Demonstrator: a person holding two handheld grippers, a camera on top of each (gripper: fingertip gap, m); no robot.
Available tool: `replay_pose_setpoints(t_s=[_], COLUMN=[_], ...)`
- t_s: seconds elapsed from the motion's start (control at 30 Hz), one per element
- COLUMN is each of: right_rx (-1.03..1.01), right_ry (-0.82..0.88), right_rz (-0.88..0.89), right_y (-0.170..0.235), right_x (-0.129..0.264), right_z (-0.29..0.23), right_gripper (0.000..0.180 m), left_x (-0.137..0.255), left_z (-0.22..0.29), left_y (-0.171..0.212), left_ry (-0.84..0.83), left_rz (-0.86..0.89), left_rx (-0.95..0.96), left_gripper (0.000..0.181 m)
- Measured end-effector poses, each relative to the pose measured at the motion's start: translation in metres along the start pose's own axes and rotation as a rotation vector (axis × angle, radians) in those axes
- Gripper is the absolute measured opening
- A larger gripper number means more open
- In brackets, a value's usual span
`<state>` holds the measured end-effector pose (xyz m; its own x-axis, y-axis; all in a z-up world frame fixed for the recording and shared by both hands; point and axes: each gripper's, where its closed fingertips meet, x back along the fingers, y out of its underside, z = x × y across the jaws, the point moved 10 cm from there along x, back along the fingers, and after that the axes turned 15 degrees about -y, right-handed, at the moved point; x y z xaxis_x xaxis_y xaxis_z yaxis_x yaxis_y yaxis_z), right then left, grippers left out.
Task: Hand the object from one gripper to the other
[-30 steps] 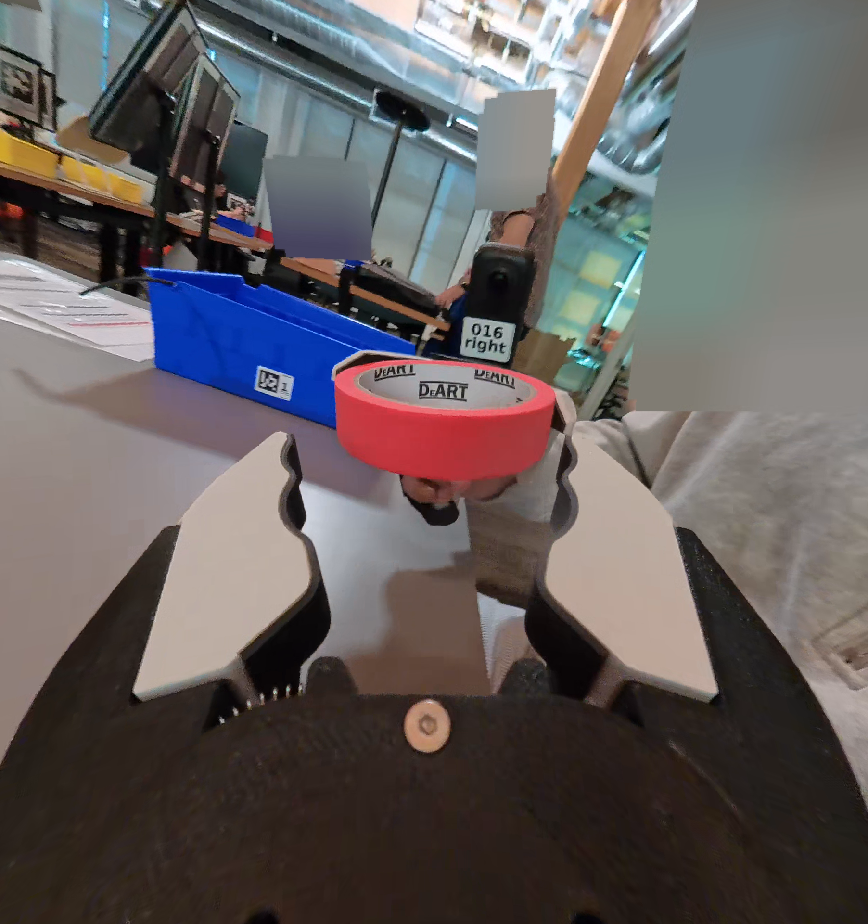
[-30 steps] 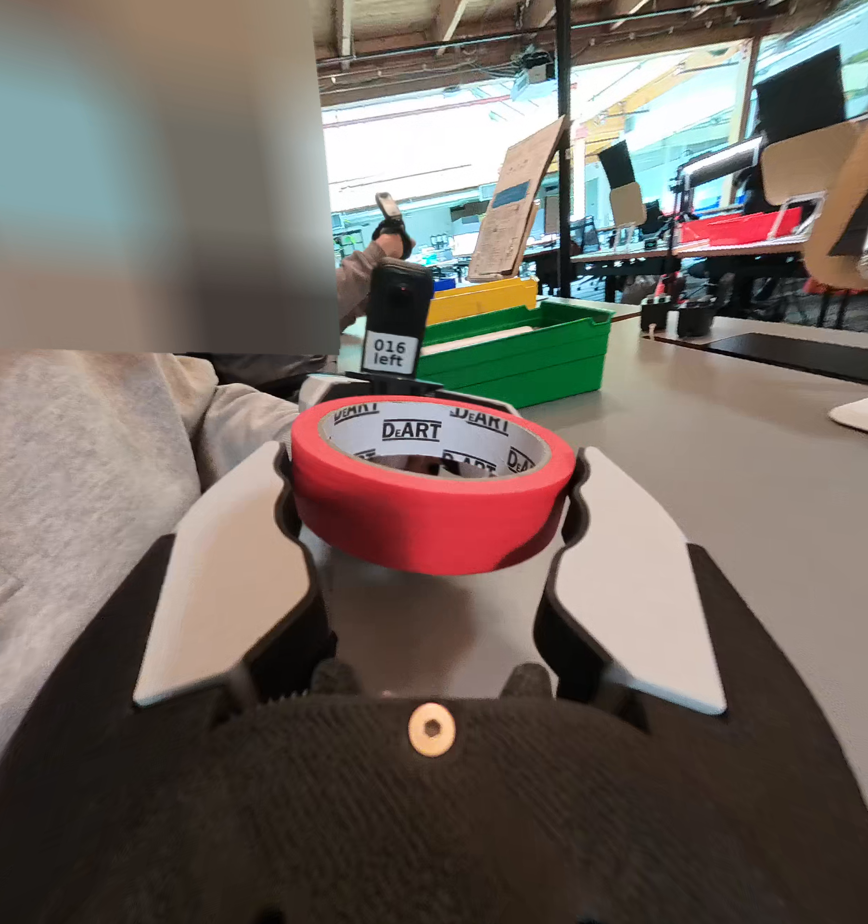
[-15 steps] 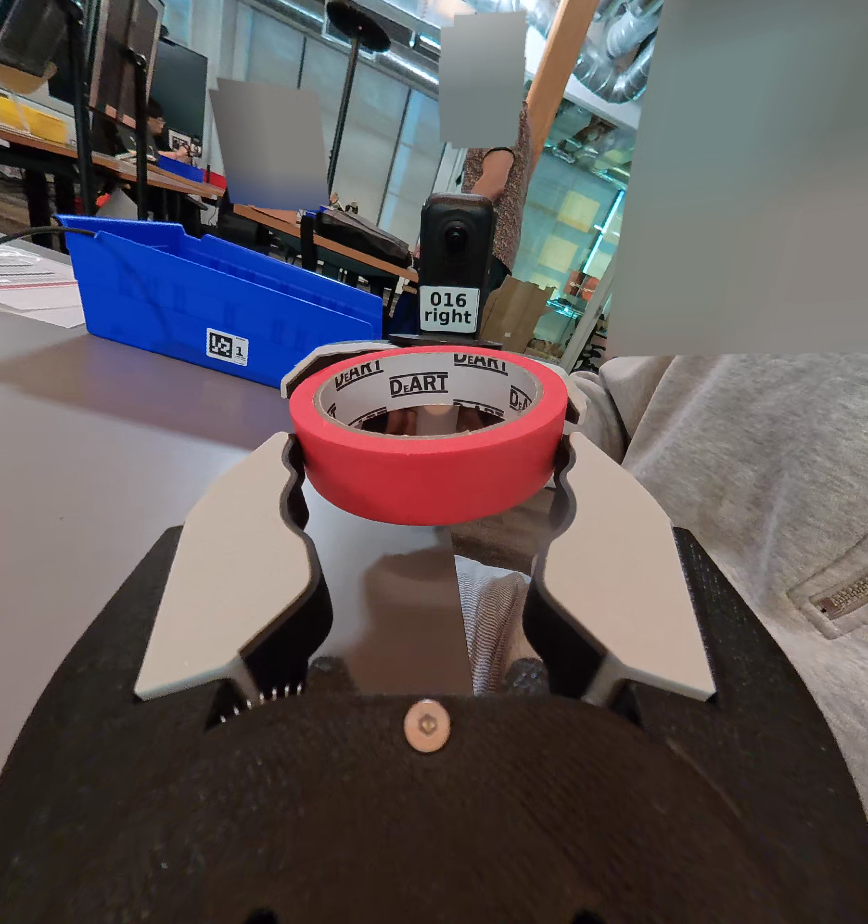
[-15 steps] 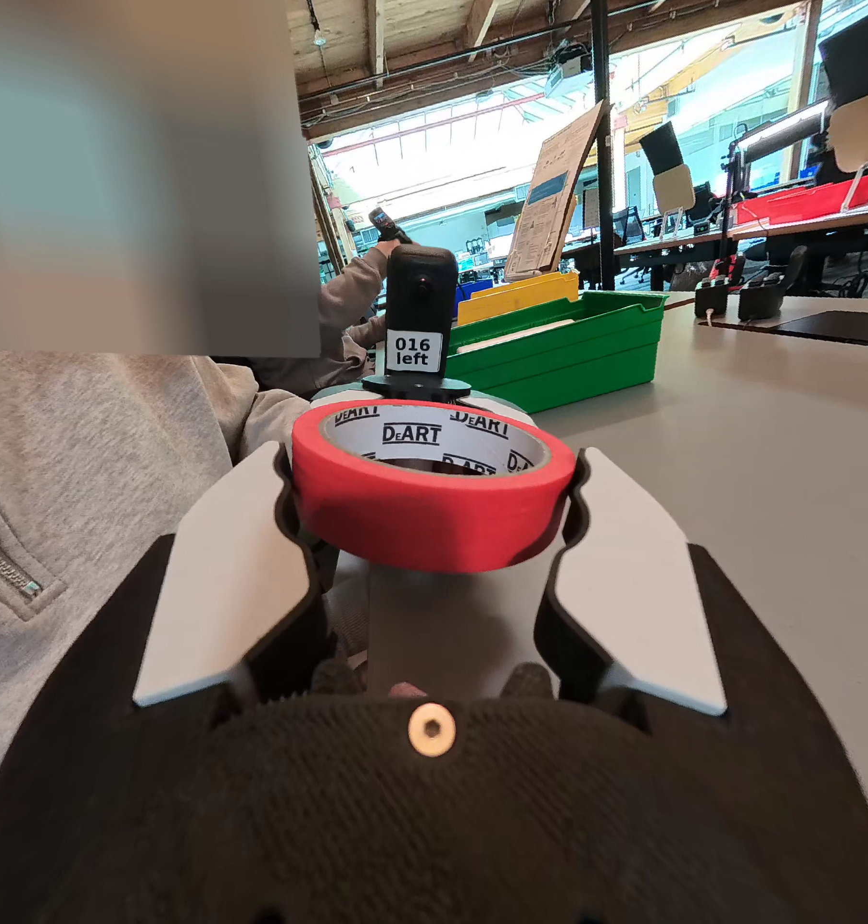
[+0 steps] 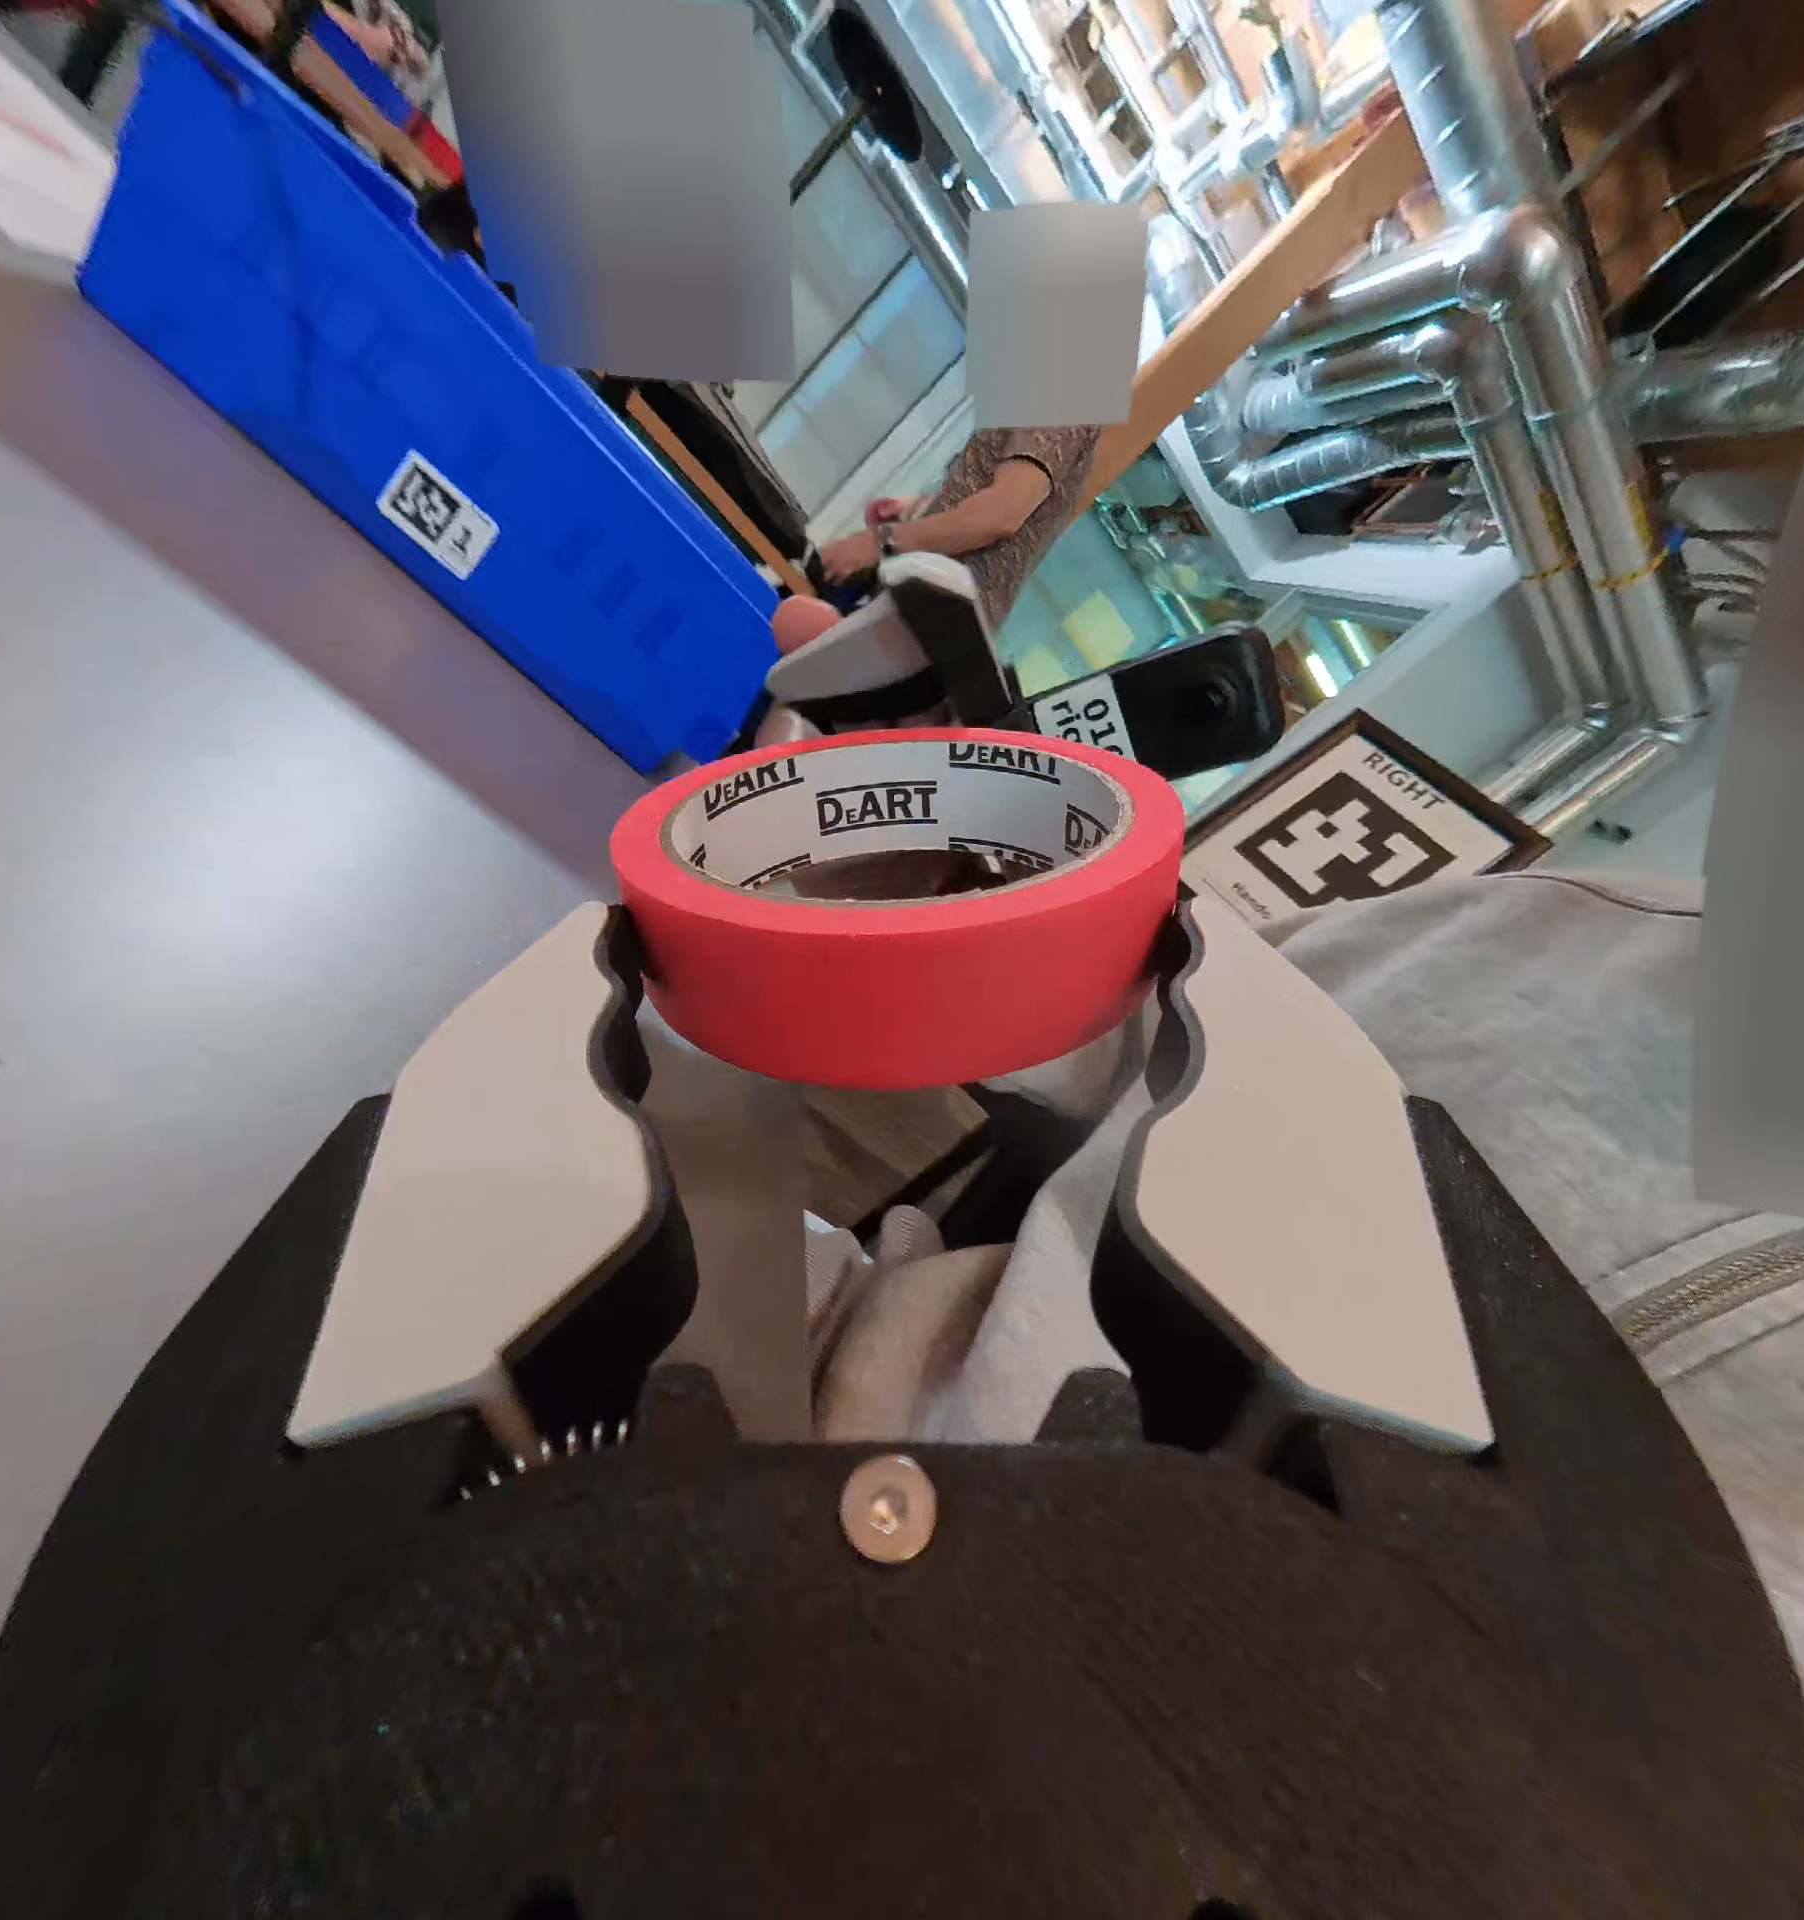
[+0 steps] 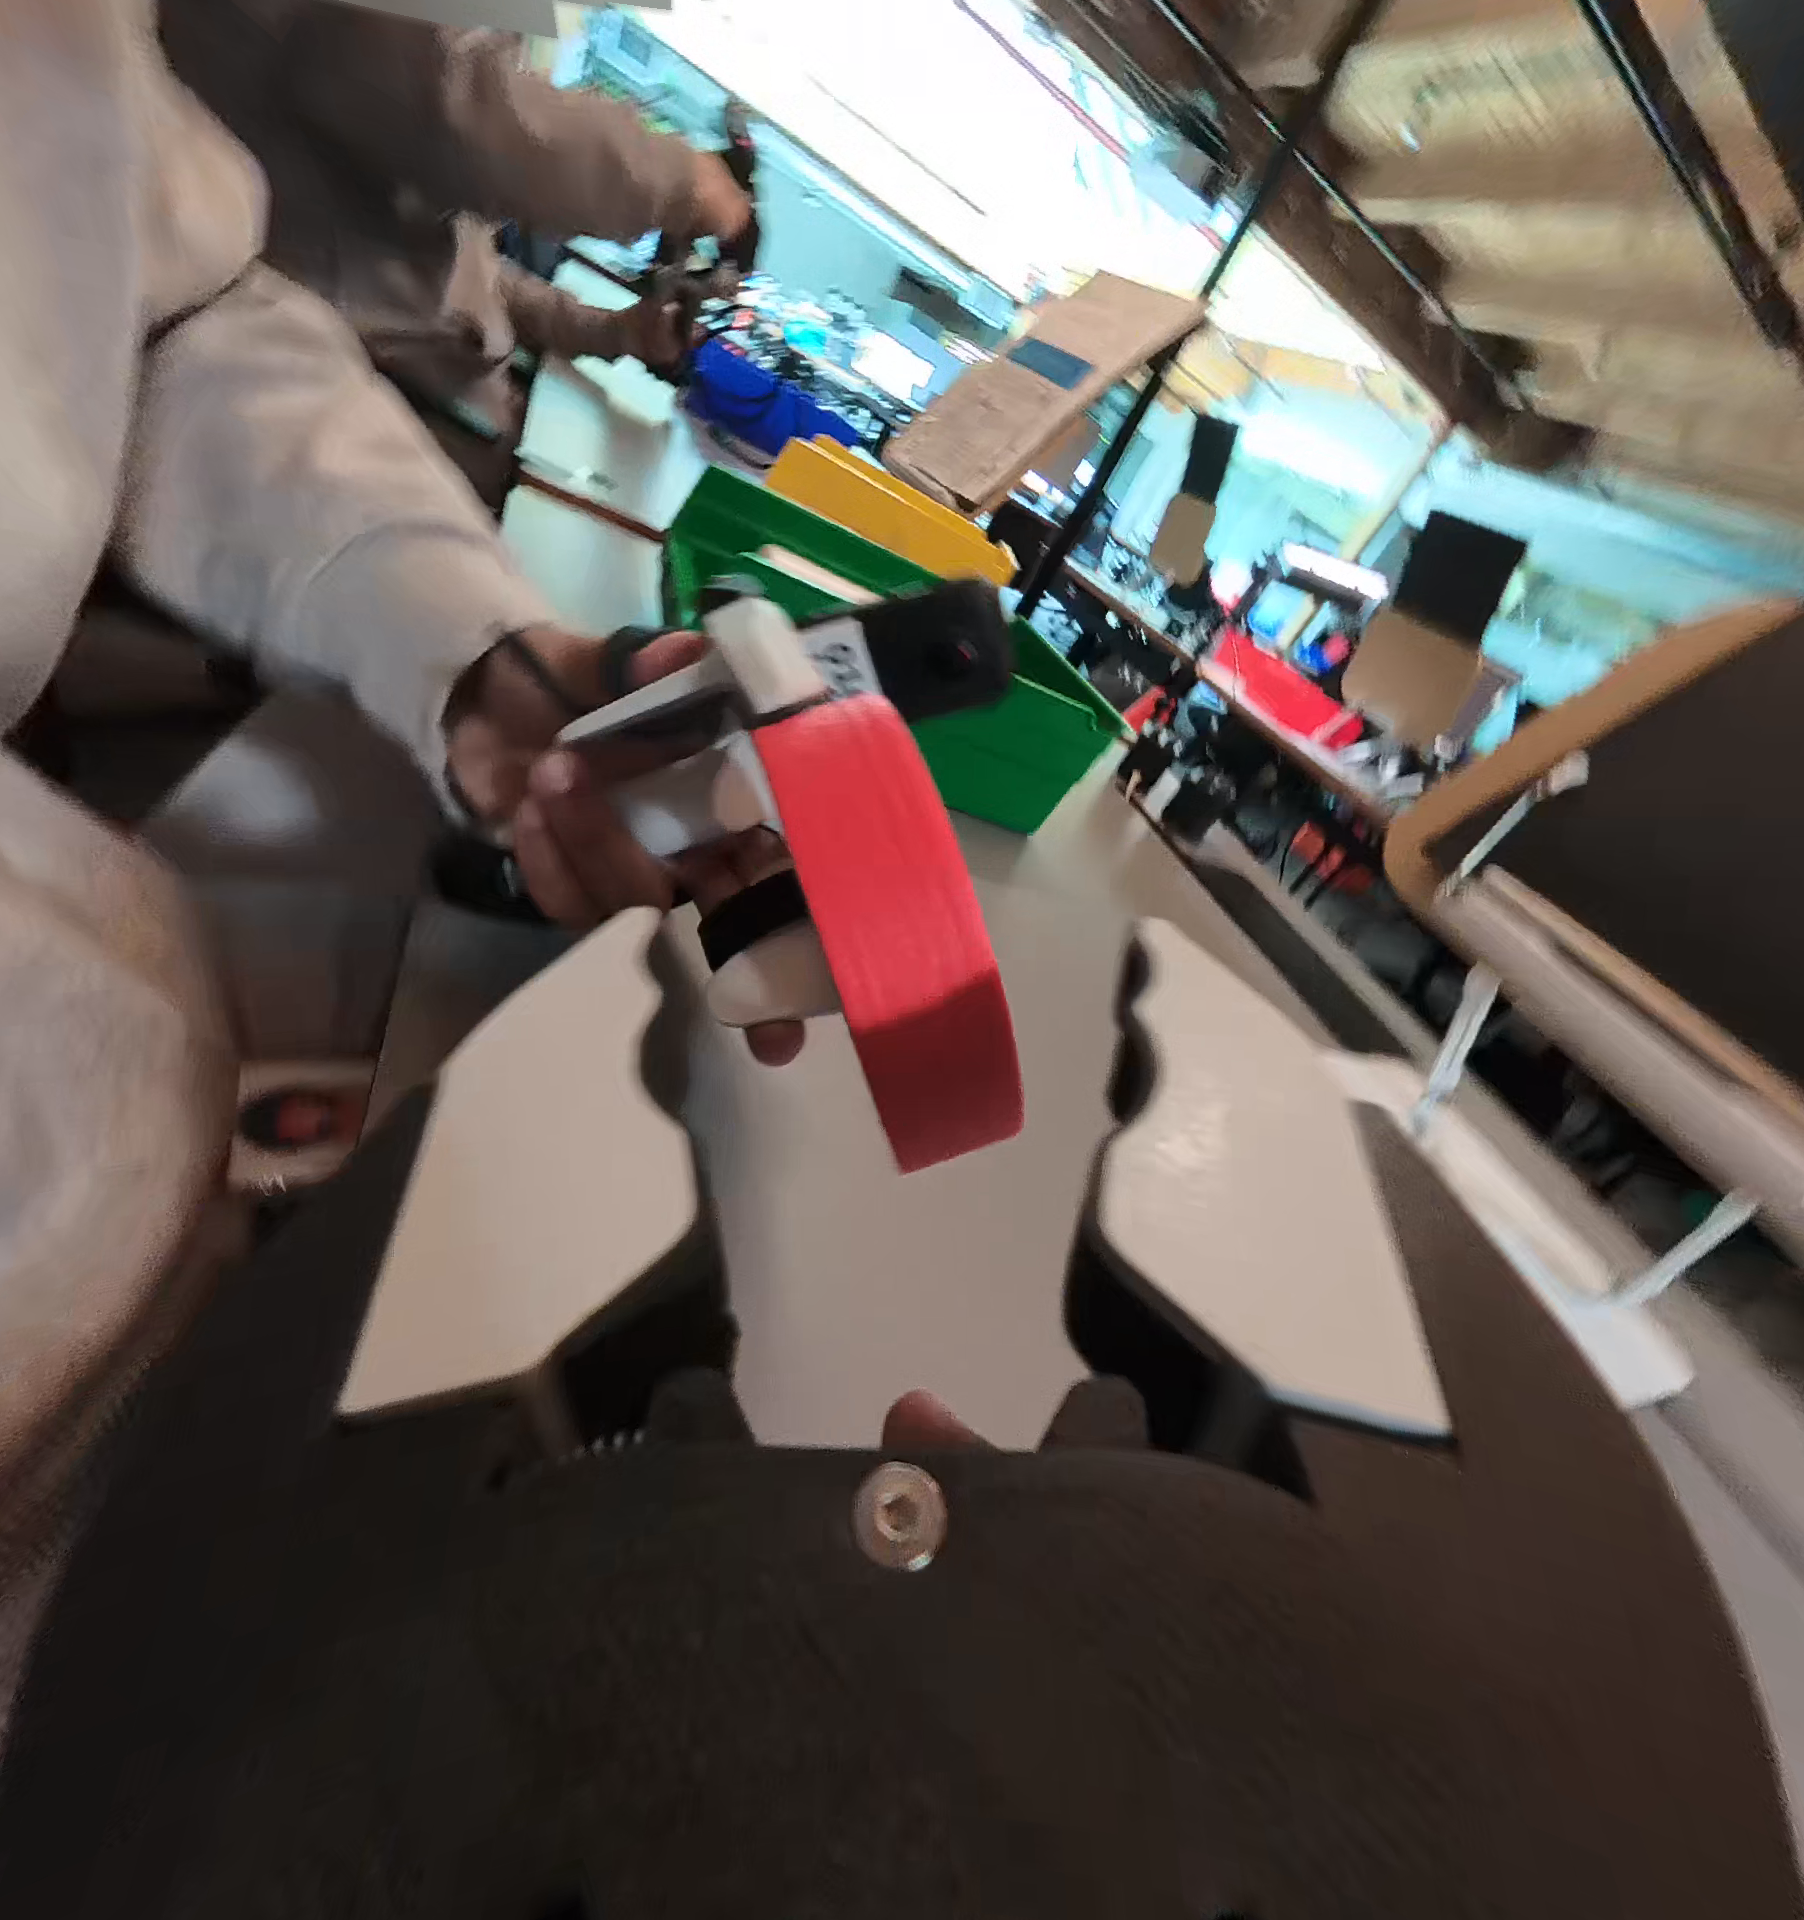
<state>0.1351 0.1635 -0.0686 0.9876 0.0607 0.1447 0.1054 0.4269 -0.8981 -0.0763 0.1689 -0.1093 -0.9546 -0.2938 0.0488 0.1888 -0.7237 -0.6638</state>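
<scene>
**A:** What do I have on the left side?

**B:** I see my left gripper (image 5: 893, 935) clamped on the red roll of masking tape with a white printed core (image 5: 896, 940). Both grey fingertips press against the roll's outer band, one on each side, and the roll lies flat between them, its hole facing up. It hangs in the air above the edge of the grey table (image 5: 150, 883).

**A:** And the right one?

**B:** My right gripper (image 6: 893, 971) has its jaws spread apart, with nothing between them. In the right wrist view the red roll (image 6: 893, 935) sits just beyond its tips, seen edge-on and tilted, touching neither finger. The left gripper (image 6: 732, 748) holds it from the far side, and the person's hand (image 6: 565, 790) wraps that gripper's handle. This view is blurred, so fine contact I cannot judge.

**A:** Anything around?

**B:** In the left wrist view a blue plastic bin with a small square marker label (image 5: 378, 416) stands on the table at the far left. The right gripper (image 5: 877, 649) shows beyond the roll, tilted, with a black camera (image 5: 1204, 696) on it. A light grey sweatshirt (image 5: 1552, 1091) fills the right. In the right wrist view a green plastic bin (image 6: 991, 748) rests far off, a yellow bin (image 6: 887, 509) behind it.
</scene>
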Motion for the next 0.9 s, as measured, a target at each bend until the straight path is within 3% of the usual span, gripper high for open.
replay_pose_setpoints(t_s=[0.23, 0.37, 0.57, 0.67, 0.8, 0.9], right_rx=[0.05, 0.049, 0.018, -0.001, -0.164, -0.38], right_ry=[-0.075, -0.088, -0.089, -0.074, -0.031, -0.073], right_rz=[-0.008, -0.006, 0.005, 0.008, 0.093, 0.175], right_y=[0.001, 0.001, 0.001, 0.001, 0.001, 0.006], right_x=[0.005, 0.005, 0.004, 0.003, 0.007, 0.01], right_z=[-0.004, -0.004, -0.004, -0.003, 0.005, 0.011], right_gripper=[0.04, 0.03, 0.03, 0.029, 0.029, 0.029], left_x=[-0.006, -0.006, -0.006, -0.005, 0.0, 0.003], left_z=[-0.004, -0.004, -0.004, -0.005, -0.002, 0.003], left_y=[0.009, 0.008, 0.008, 0.006, -0.001, -0.004], left_ry=[0.132, 0.139, 0.153, 0.139, -0.002, -0.127], left_rz=[-0.13, -0.136, -0.127, -0.094, -0.017, -0.01], left_rx=[0.192, 0.198, 0.207, 0.19, -0.007, -0.265], left_gripper=[0.097, 0.097, 0.097, 0.114, 0.135, 0.137])
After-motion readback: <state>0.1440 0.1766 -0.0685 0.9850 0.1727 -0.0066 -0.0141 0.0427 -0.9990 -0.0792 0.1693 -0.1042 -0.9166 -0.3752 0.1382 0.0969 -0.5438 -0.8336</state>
